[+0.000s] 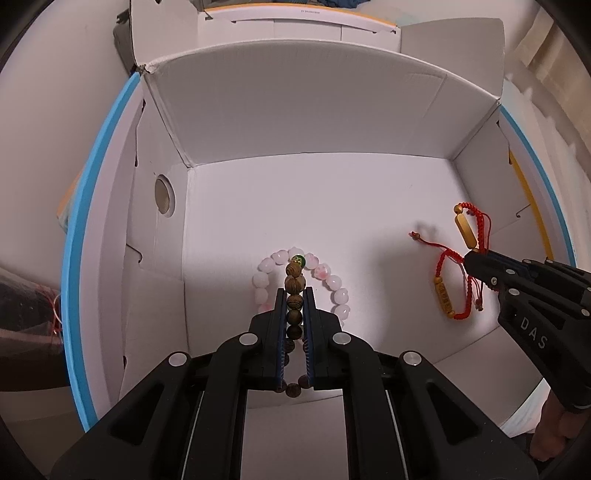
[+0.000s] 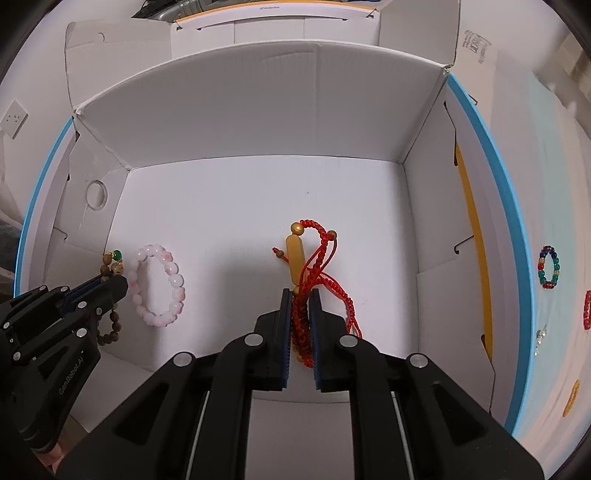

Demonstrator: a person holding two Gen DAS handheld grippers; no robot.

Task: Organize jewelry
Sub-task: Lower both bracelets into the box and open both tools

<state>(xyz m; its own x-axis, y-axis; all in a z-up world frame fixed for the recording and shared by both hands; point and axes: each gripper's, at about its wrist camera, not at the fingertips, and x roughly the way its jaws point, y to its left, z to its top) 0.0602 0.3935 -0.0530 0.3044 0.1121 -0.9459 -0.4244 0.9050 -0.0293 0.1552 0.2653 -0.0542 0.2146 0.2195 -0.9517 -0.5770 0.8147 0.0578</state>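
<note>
Wall socket [image 2: 14, 119] sitting on the pale wall at far left, crinkly clear plastic bag [image 1: 27, 314] lying beside the box's left side, grey duct-like thing [image 2: 184, 6] showing behind, too blurred to identify

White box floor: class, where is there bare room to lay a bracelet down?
Free: the floor's back half below the rear wall, and the strip between the pink bead bracelet and red cord bracelet. Crowded: both front corners, around each hand-held gripper.

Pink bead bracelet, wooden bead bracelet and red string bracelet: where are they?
pink bead bracelet [image 2: 180, 282], right wrist view, right-side beads.
wooden bead bracelet [image 1: 294, 282], left wrist view, upper beads.
red string bracelet [image 2: 294, 254], right wrist view, gold tube.
</note>
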